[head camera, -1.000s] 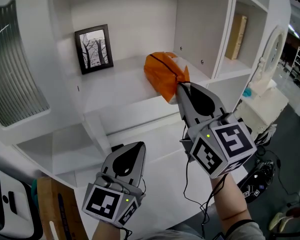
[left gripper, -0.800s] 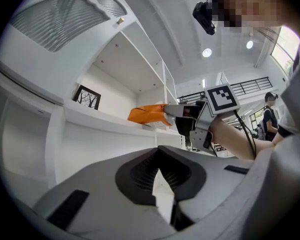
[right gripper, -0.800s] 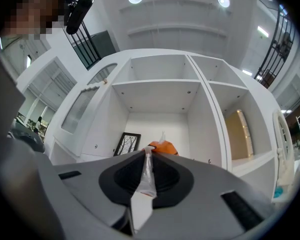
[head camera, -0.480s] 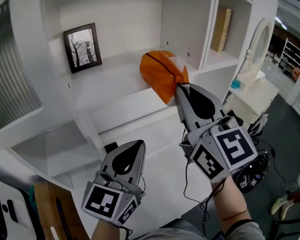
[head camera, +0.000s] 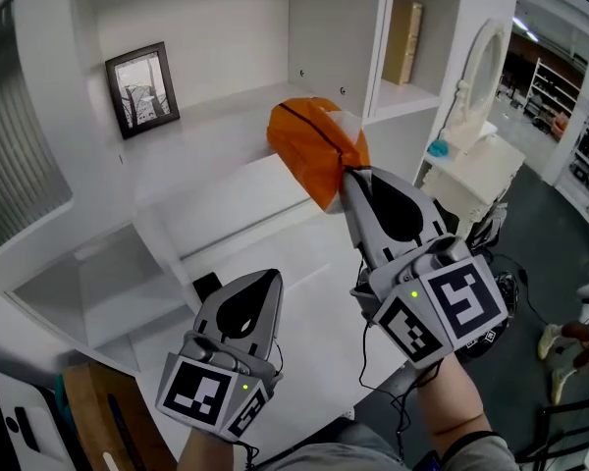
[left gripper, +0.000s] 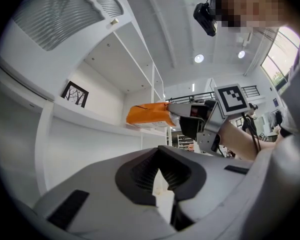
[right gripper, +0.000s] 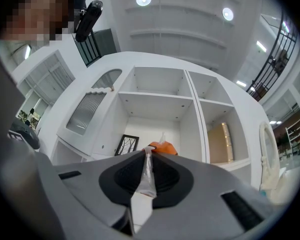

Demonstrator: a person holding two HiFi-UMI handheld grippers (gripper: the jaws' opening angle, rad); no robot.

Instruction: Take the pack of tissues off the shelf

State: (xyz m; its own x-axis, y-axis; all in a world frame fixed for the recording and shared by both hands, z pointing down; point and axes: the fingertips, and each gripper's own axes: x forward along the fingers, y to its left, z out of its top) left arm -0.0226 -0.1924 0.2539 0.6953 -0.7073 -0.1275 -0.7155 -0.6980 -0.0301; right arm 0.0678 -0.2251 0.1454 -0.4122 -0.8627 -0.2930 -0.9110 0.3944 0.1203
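The orange pack of tissues [head camera: 309, 150] hangs at the front edge of the white shelf [head camera: 216, 180], tilted. My right gripper [head camera: 348, 172] is shut on the clear plastic flap at the pack's near end. In the right gripper view that flap runs between the closed jaws of the right gripper [right gripper: 146, 156], and the orange pack [right gripper: 162, 148] peeks out above them. My left gripper [head camera: 273, 278] is lower left, below the shelf, shut and empty. The left gripper view, looking past its own jaw tips [left gripper: 159, 176], shows the pack [left gripper: 147, 115] level with the shelf front.
A framed black-and-white picture [head camera: 142, 88] leans at the back left of the shelf. A tan box [head camera: 404, 42] stands in the compartment to the right. A white dresser with a mirror [head camera: 471, 175] sits right of the unit, with cables [head camera: 501, 297] on the dark floor.
The right gripper has drawn the pack away from the picture frame toward the shelf's front edge. The left gripper has drifted back a little, still shut.
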